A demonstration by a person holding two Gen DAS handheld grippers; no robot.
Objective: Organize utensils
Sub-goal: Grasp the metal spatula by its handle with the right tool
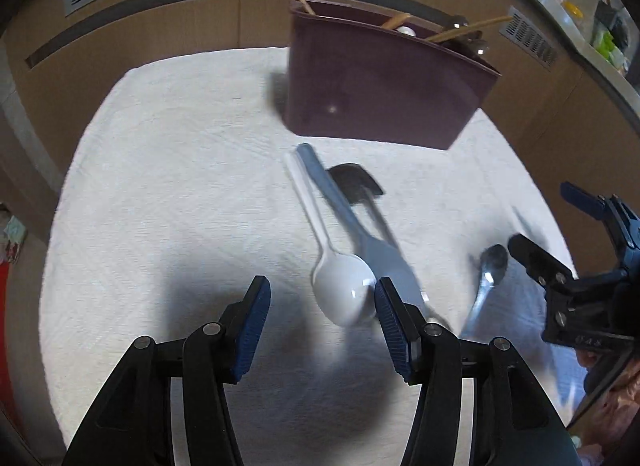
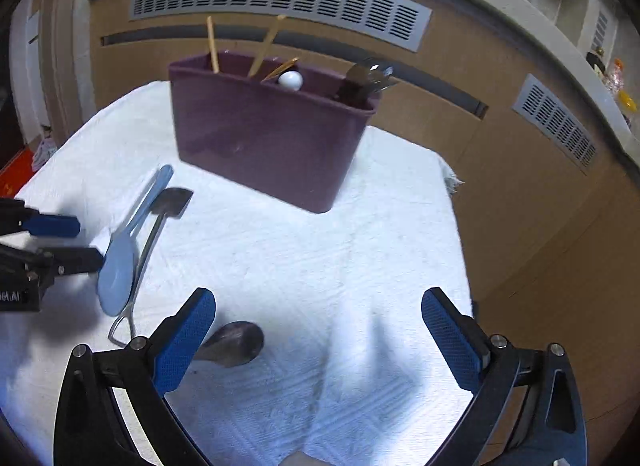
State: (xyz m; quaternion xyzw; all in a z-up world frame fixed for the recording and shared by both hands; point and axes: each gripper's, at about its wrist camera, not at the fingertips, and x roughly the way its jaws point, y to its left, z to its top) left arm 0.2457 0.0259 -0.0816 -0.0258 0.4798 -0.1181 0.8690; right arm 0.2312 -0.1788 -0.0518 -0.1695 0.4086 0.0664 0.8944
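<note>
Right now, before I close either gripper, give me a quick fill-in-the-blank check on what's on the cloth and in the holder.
1. The purple holder stands on a ____ cloth.
2. The round white spoon end pokes up from inside the ____.
3. The left gripper and the right gripper are both ____, holding nothing.
4. The dark metal spoon lies on the cloth nearest the ____ gripper.

Missing words: white; holder; open; right
</note>
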